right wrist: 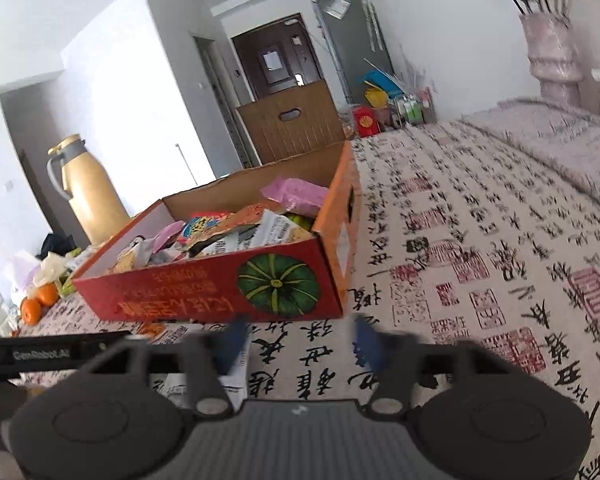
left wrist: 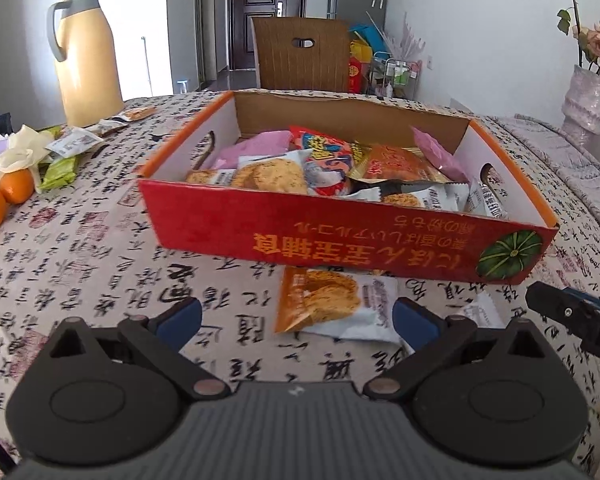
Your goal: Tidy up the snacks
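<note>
A red and orange cardboard box (left wrist: pixel 340 240) with a pumpkin picture holds several snack packets (left wrist: pixel 324 168); it also shows in the right wrist view (right wrist: pixel 204 292). An orange and white snack packet (left wrist: pixel 332 304) lies on the tablecloth just in front of the box. My left gripper (left wrist: pixel 296 320) is open, its blue fingers either side of that packet and just short of it. My right gripper (right wrist: pixel 296 344) is open and empty, blurred, low over the tablecloth near the box's right front corner. A white packet (right wrist: pixel 232 380) lies under its left finger.
A yellow thermos jug (left wrist: pixel 84 52) stands at the back left. Oranges (left wrist: pixel 8 196), green and white packets (left wrist: pixel 68 152) and crumpled wrapping lie at the left. A vase of pink flowers (left wrist: pixel 584 96) stands at the right. A wooden chair (left wrist: pixel 300 52) is behind the table.
</note>
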The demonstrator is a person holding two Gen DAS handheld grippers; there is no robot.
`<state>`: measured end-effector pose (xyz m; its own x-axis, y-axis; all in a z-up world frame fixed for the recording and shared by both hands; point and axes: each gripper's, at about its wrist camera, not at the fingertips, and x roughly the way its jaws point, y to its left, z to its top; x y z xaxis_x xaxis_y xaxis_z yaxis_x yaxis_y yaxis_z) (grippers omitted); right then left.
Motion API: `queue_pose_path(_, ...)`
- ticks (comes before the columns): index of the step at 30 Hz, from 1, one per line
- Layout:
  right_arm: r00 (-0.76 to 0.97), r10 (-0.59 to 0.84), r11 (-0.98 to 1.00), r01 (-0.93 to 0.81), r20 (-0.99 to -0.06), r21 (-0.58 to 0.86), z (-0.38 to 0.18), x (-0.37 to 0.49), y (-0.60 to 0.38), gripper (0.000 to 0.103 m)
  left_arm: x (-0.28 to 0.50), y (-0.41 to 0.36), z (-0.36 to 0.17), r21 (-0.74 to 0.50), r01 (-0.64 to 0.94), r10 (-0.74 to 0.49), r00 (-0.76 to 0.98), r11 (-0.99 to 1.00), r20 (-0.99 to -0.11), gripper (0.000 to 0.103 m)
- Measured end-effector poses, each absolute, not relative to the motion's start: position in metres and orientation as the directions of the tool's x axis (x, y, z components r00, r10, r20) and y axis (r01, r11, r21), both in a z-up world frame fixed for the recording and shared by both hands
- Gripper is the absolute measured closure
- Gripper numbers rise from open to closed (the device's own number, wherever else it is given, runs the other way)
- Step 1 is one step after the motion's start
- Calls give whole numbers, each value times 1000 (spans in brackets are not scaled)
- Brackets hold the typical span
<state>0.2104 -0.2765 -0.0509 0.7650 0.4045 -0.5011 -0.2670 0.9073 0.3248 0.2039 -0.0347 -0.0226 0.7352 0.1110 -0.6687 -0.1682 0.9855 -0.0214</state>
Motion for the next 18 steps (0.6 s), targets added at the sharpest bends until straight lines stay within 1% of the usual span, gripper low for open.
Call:
queue_pose_path(2, 747, 429, 901, -312, -508, 303, -48, 207, -270, 32, 198, -30, -21, -14, -166, 114, 736, 986, -667, 0)
queue_pose_path(3, 735, 437, 899, -334, -518, 284, -47, 206, -265, 26, 195, -27, -20, -12, -167, 117, 737, 986, -666, 0)
queue_pose_path(6, 710, 433, 898, -396, -556, 194, -43, 199, -241, 16, 187, -17, -19, -15, -181, 125, 737, 983, -665, 0)
queue_pose_path(11, 671, 385, 896, -437, -633, 81, -44, 203, -200, 16, 175, -3, -17, -46, -201, 121, 740, 979, -661, 0)
queue_pose_path(17, 640, 321, 901, -433, -698, 18, -54, 216, -172, 16, 163, 7, -17, -76, -198, 100, 747, 977, -658, 0)
queue_pose_path(18, 639, 316, 901, -434, -702, 11, -56, 216, -169, 14, 162, 8, -18, -79, -197, 97, 746, 977, -659, 0)
